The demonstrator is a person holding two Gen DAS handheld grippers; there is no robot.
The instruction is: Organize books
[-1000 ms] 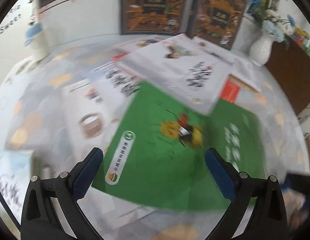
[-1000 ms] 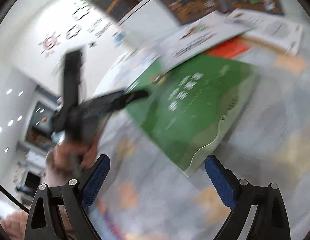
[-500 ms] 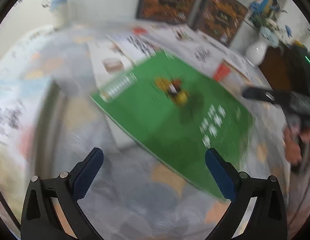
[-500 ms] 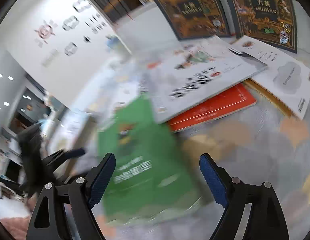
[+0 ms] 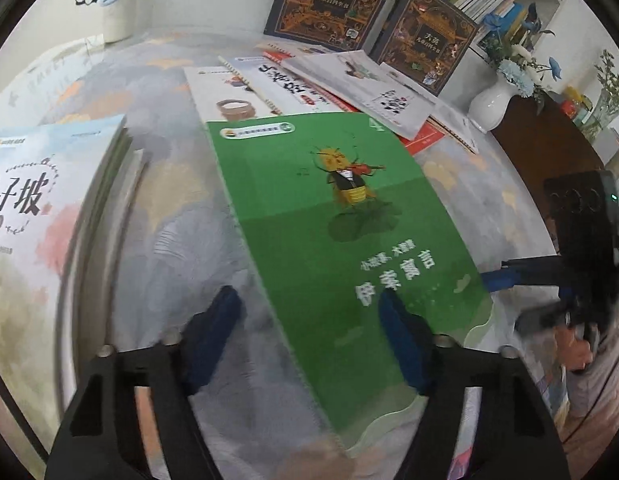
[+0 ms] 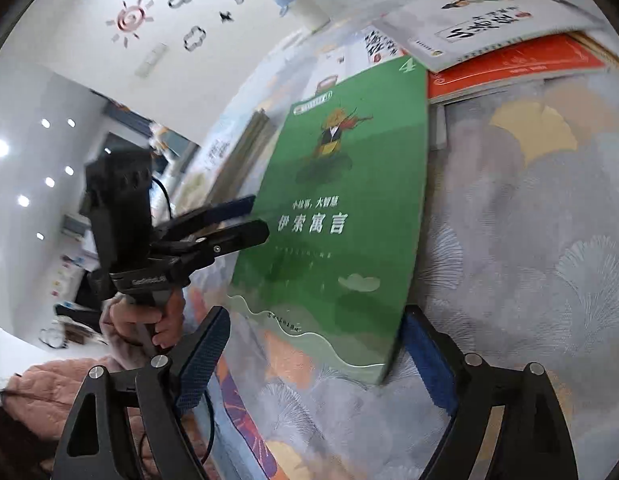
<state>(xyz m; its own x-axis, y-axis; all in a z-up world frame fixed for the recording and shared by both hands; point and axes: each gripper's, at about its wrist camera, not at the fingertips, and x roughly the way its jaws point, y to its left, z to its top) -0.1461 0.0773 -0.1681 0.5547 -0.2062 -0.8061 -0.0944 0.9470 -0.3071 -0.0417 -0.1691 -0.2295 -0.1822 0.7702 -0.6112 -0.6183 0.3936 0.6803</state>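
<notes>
From my left gripper (image 5: 309, 328), the jaws are spread wide across the spine edge of the green book (image 5: 329, 216) on the table. From my right gripper (image 6: 313, 356), spread jaws flank its lower edge.

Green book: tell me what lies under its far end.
The green book overlaps a white book with a bowl picture and a red book at its far corner. Whatever lies beneath its middle is covered; patterned cloth surrounds it.
</notes>
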